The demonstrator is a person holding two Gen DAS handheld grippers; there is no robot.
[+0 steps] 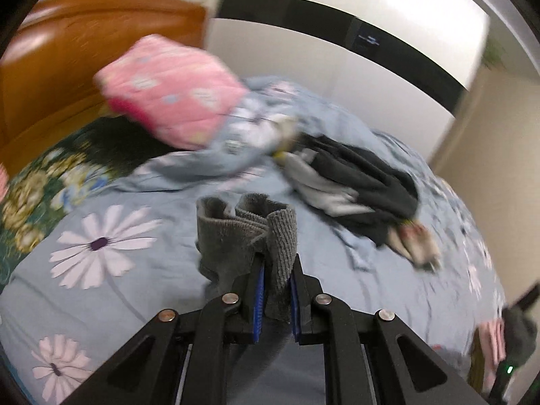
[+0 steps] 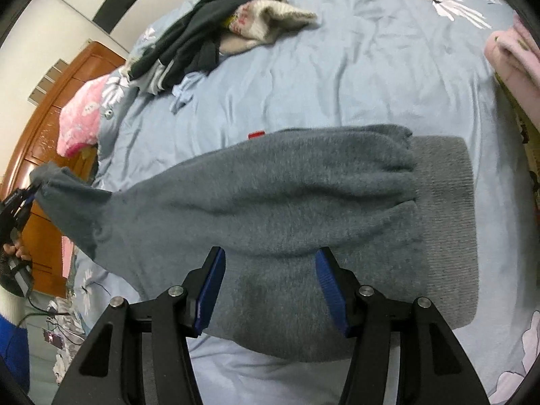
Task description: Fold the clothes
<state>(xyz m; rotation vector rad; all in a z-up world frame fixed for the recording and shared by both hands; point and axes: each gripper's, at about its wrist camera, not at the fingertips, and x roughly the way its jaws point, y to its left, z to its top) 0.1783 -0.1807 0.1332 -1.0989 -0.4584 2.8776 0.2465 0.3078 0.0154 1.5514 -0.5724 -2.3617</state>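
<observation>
Wood of the headboard (image 1: 84, 33) fills the upper left of my left wrist view, with a pink quilted bundle (image 1: 172, 91) just right of it, lying on the blue flowered bedspread (image 1: 135, 256). At lower centre my left gripper (image 1: 275, 290) is clamped narrow on a ribbed cuff of the grey sweater (image 1: 249, 233), which bunches up beyond the fingers. Right of centre I see a dark pile of clothes (image 1: 364, 182) on the bed. In my right wrist view, that left gripper shows at the far left edge, lifting a sleeve end, and the grey sweater (image 2: 276, 209) stretches from there across mid-frame over the bedspread (image 2: 337, 77). My right gripper (image 2: 270, 290) stands wide at lower centre, above the sweater, holding nothing. The clothes pile (image 2: 202, 33) sits upper left.
</observation>
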